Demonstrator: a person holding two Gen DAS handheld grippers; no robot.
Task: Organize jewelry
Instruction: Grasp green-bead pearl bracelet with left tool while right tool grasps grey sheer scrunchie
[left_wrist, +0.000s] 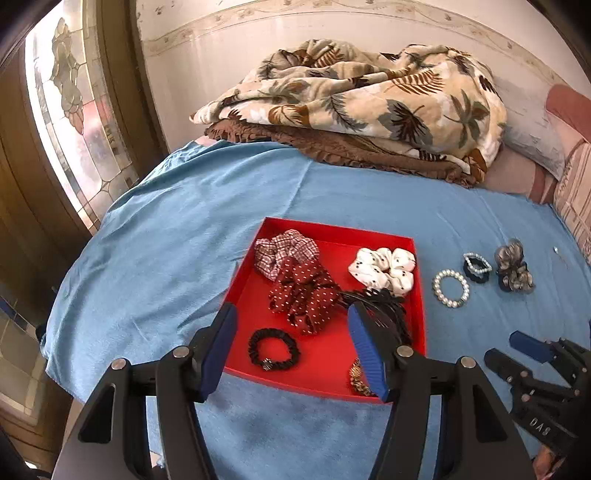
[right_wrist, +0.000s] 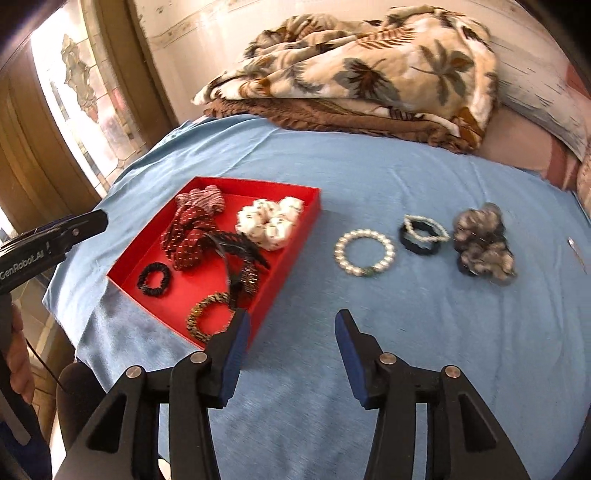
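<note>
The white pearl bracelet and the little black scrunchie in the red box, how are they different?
The white pearl bracelet is made of shiny round beads; the small black scrunchie is dark, crinkled fabric. The pearl bracelet lies on the blue cloth, outside the red box, while the black scrunchie lies inside it. The bracelet's ring looks bigger. Both are round rings lying flat.

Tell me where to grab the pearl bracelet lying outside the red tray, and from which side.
Come straight down with the right claw onto the pearl bracelet. It lies flat on the blue cloth as an open ring, so put one finger inside the loop, one outside, and pinch the near bead strand.
</note>
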